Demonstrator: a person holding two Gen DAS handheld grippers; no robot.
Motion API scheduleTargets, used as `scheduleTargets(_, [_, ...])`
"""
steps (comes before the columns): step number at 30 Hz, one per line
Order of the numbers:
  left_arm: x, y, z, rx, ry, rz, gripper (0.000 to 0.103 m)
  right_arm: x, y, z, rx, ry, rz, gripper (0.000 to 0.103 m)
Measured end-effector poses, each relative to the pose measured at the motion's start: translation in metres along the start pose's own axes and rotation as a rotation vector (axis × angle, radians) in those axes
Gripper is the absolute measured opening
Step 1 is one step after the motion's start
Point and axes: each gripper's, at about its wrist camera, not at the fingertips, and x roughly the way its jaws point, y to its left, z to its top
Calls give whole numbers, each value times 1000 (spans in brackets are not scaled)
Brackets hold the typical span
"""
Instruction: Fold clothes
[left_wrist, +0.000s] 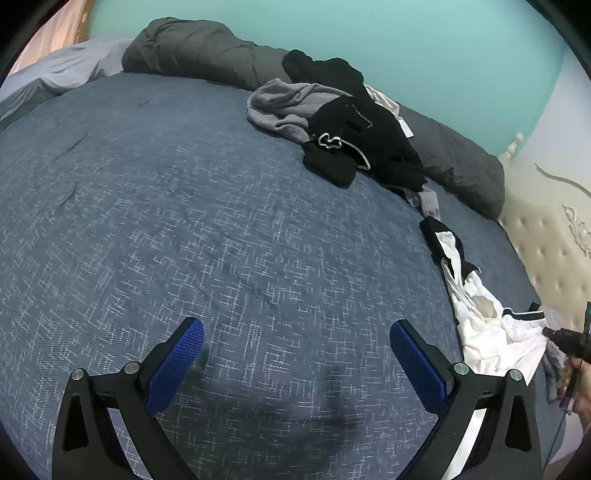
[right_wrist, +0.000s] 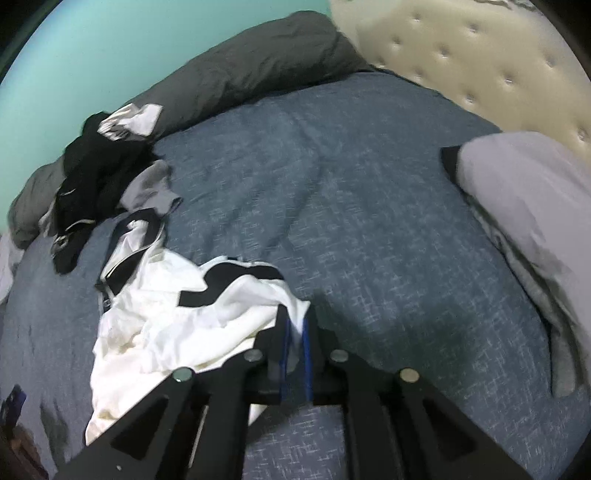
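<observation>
Right gripper (right_wrist: 295, 332) pinches white garment (right_wrist: 166, 314) edge; garment trails away toward clothes pile (left_wrist: 340, 125); left gripper (left_wrist: 297, 354) wide, empty, over bare bedspread (left_wrist: 184, 221)

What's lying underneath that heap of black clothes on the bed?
A grey garment sticks out from under the black clothes, and a white piece shows behind them. All lie on the blue bedspread. Anything deeper is covered.

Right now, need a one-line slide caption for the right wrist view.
Right gripper shut on the edge of a white and black garment, crumpled on the blue bedspread.
</observation>
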Motion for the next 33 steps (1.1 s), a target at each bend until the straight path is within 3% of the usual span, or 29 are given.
scheduleTargets(7, [4, -10, -3, 19, 12, -14, 103, -16, -2, 11, 47, -64, -87, 19])
scheduleTargets(11, [7, -16, -5, 30, 20, -23, 103, -16, 19, 13, 15, -55, 11, 25])
scheduleTargets(18, [11, -22, -7, 41, 31, -32, 103, 12, 91, 12, -86, 12, 174, 34])
scheduleTargets(25, [15, -18, -7, 33, 38, -26, 103, 41, 163, 11, -185, 28, 334, 34])
scheduleTargets(33, [14, -8, -3, 19, 38, -16, 103, 77, 227, 18, -272, 43, 412, 34])
